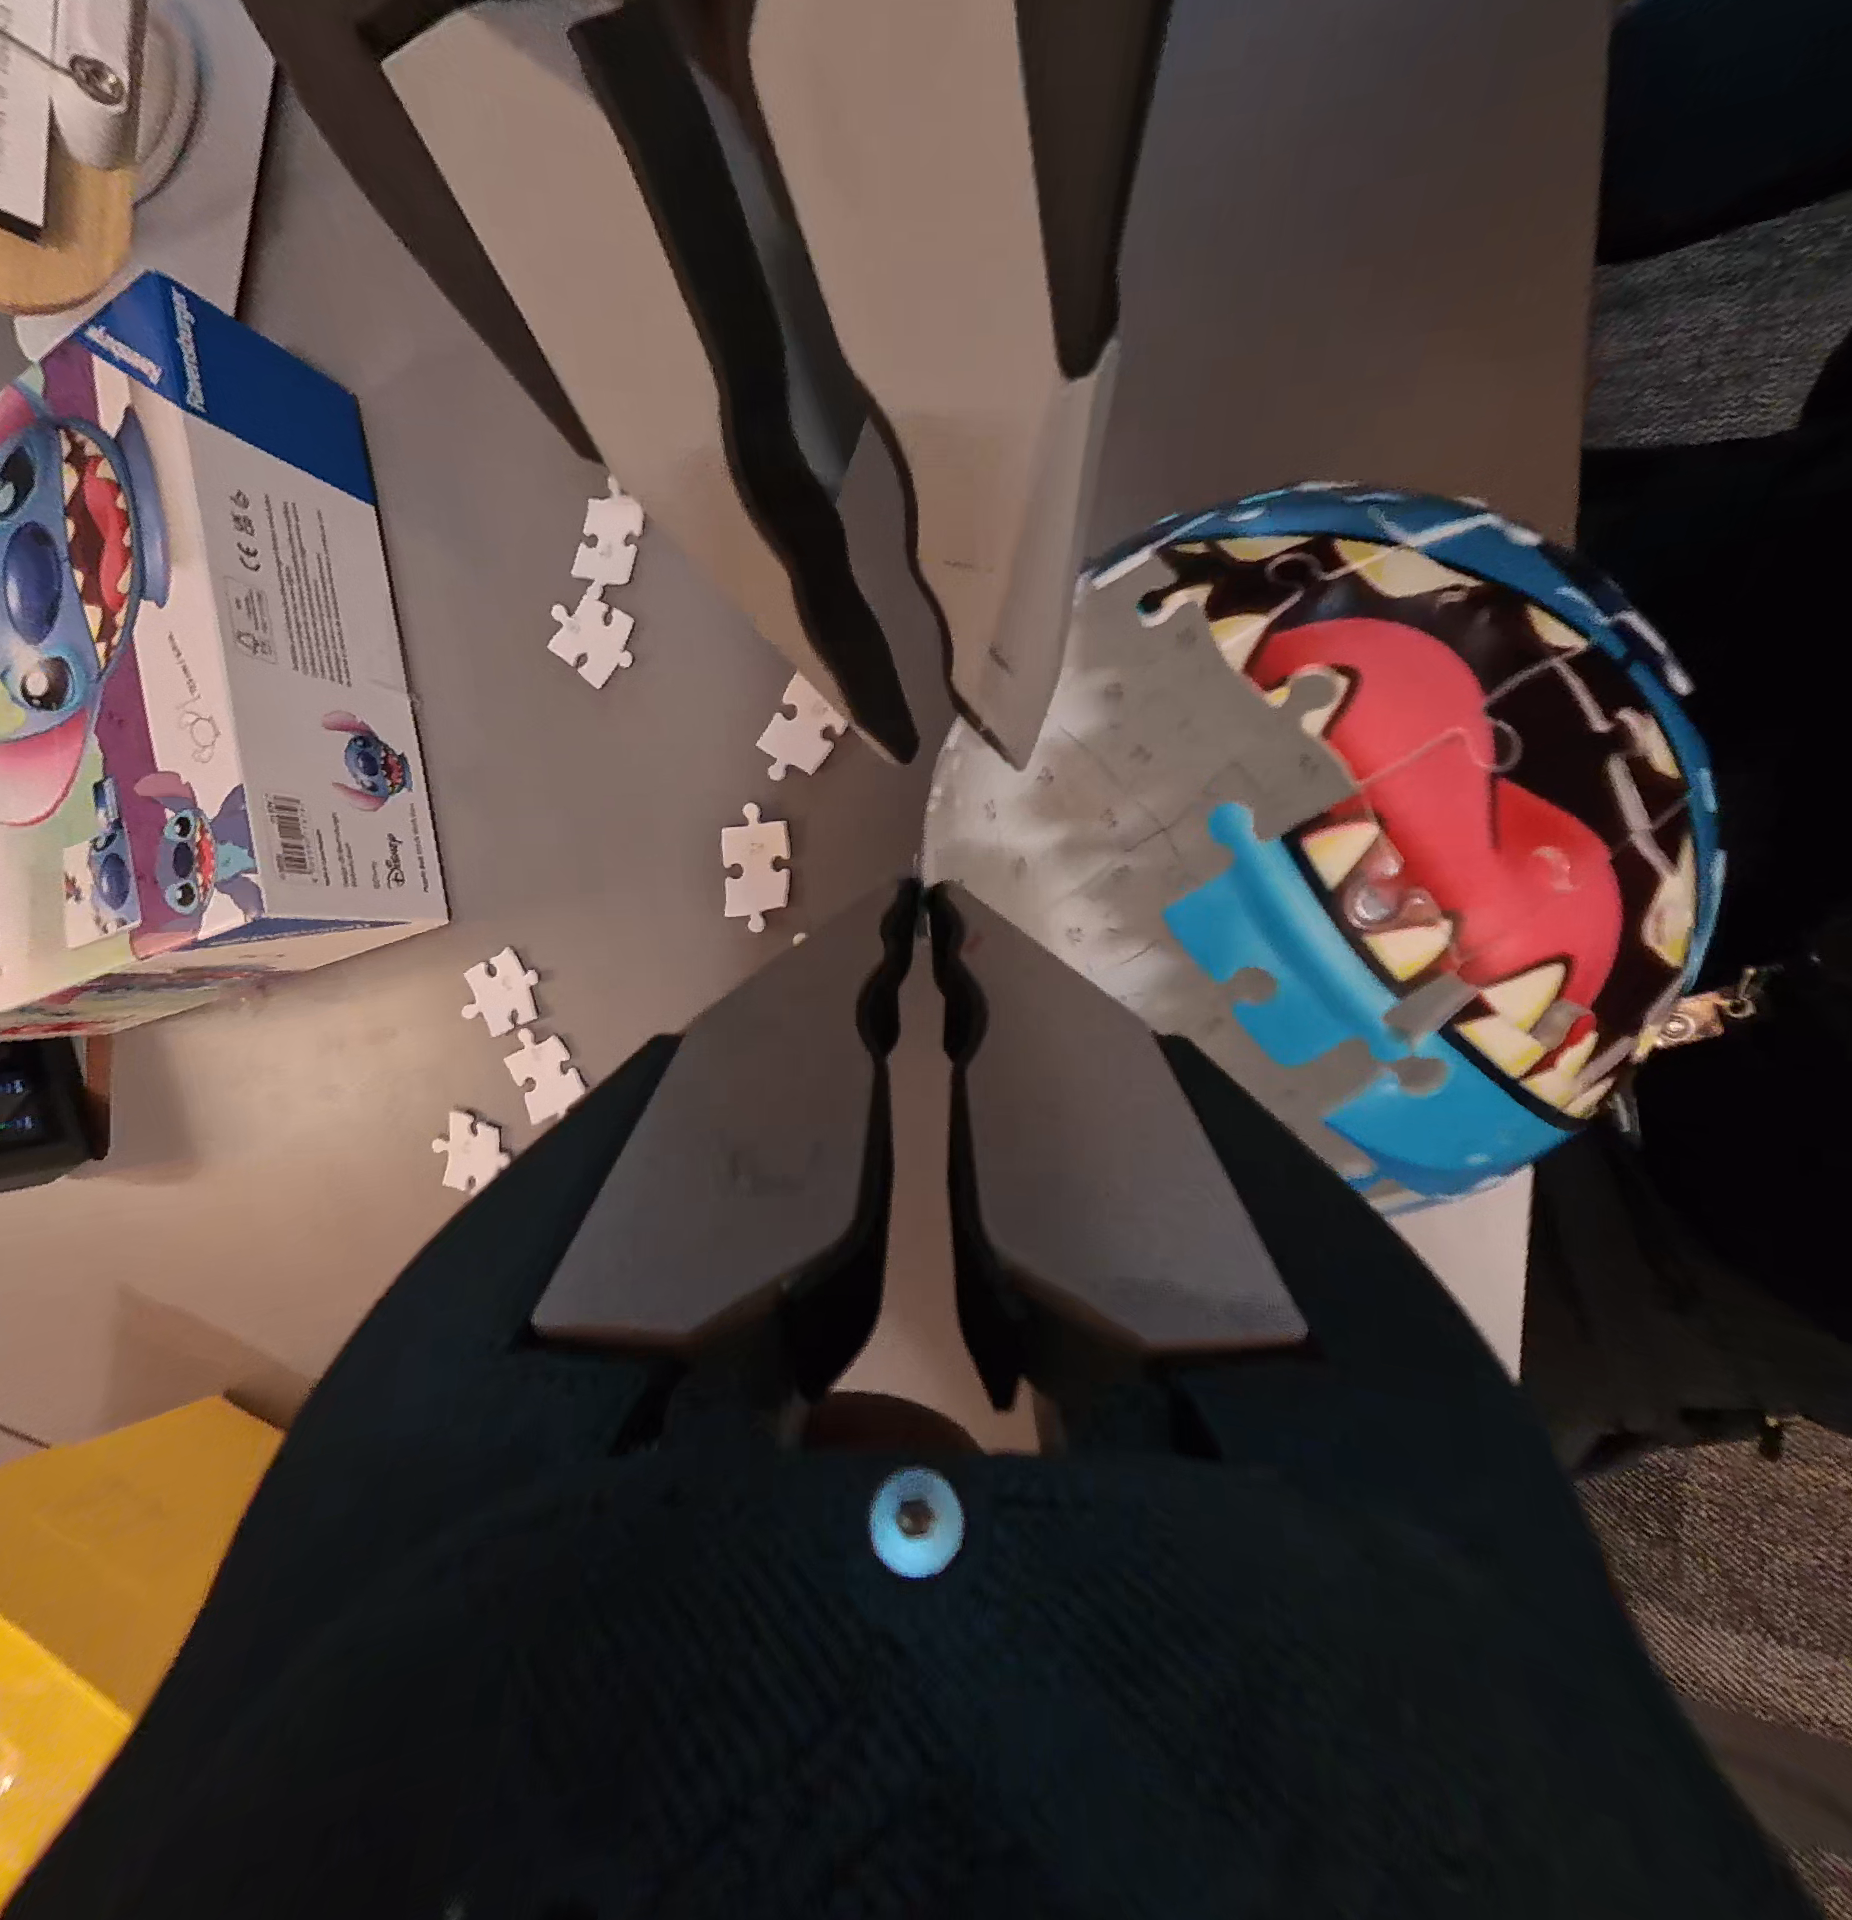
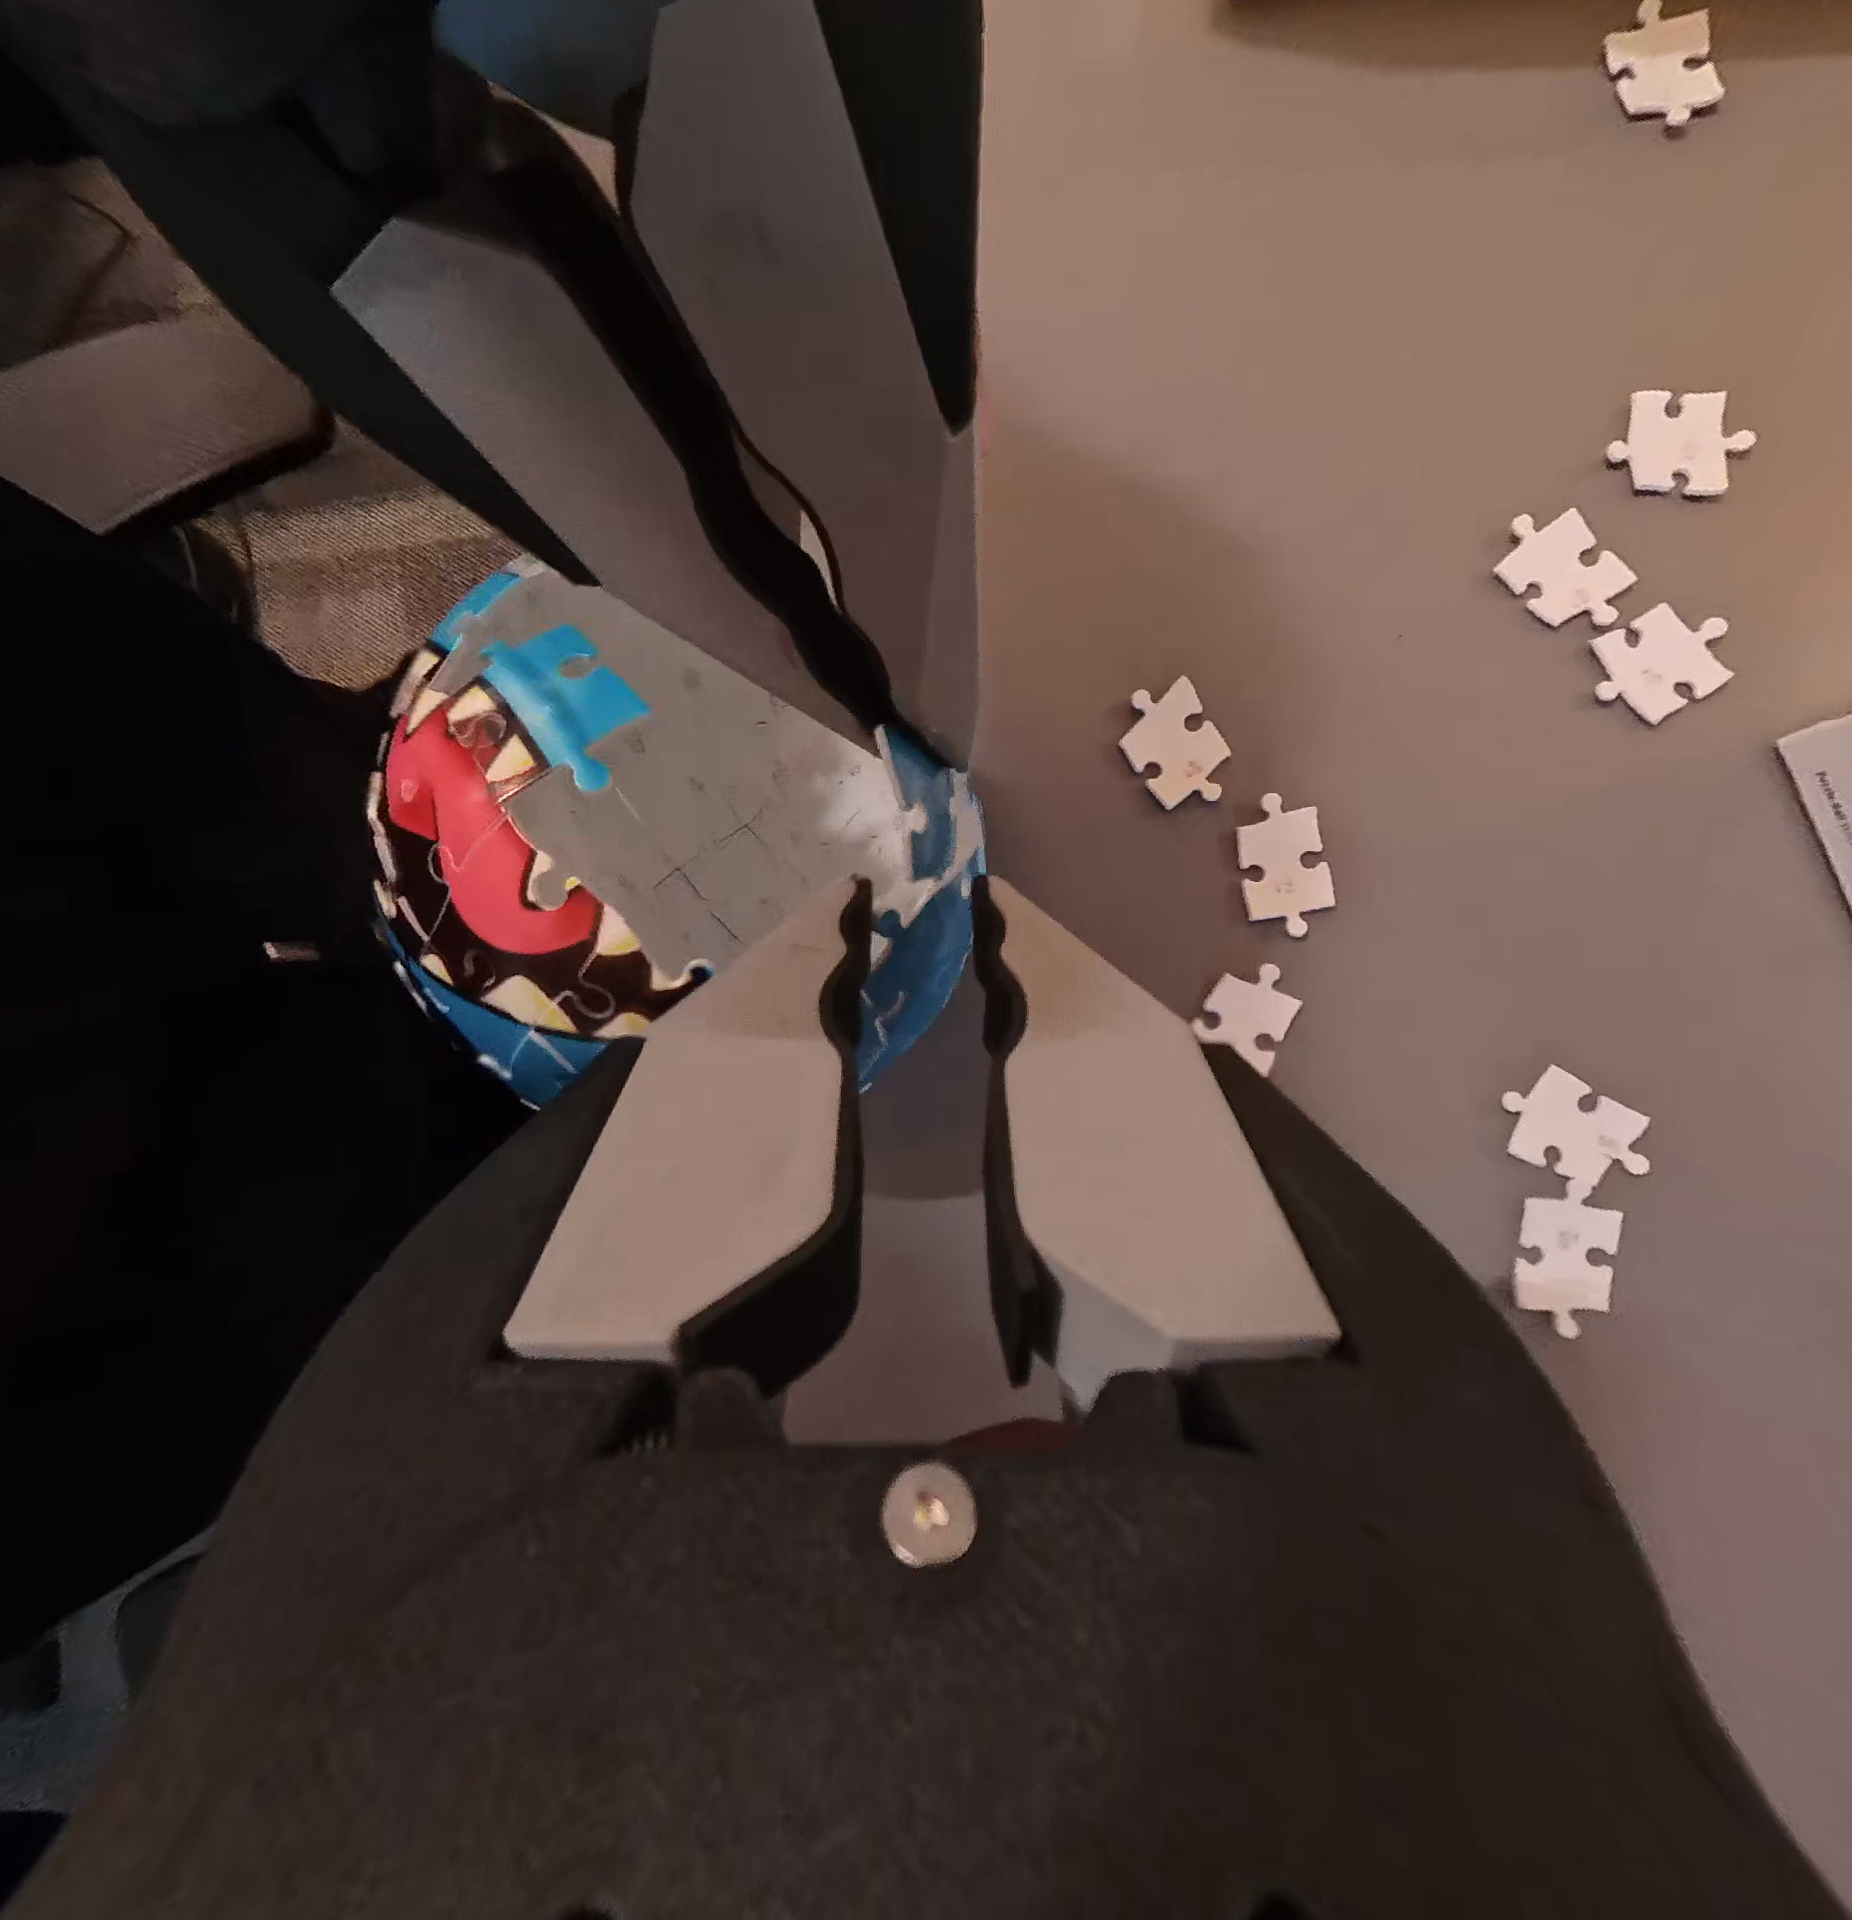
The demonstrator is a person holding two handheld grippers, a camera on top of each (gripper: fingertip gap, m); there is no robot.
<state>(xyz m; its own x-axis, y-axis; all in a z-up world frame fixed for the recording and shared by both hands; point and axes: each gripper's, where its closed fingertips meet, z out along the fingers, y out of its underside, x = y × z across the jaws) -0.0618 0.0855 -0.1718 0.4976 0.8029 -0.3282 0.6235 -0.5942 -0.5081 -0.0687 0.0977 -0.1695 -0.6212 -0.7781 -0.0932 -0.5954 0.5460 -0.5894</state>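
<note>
1. Left gripper (image 1: 920,894): jaws nearly closed, a slit between the black tips. Tips at the grey rim edge of the puzzle ball (image 1: 1421,831); whether they pinch the rim can't be told.
2. Right gripper (image 2: 917,894): jaws apart w/ a narrow gap; blue ball surface shows through the gap. Tips at the ball's rim; contact unclear.
3. Puzzle ball: part-built 3D sphere, blue outside, red tongue, teeth on black, grey piece backs showing. Sits at table (image 1: 1317,312) edge, between both grippers, which point at it from opposite sides.
4. Loose puzzle pieces (image 2: 1283,864): white backs up, approx. a dozen, scattered on table near the ball, most apart, some pairs touching.
5. Puzzle box (image 1: 226,665): blue/white, cartoon print, lying on table well apart from the ball.
6. Yellow box (image 1: 101,1538): lower-left corner of left wrist view, partly cut off.
</note>
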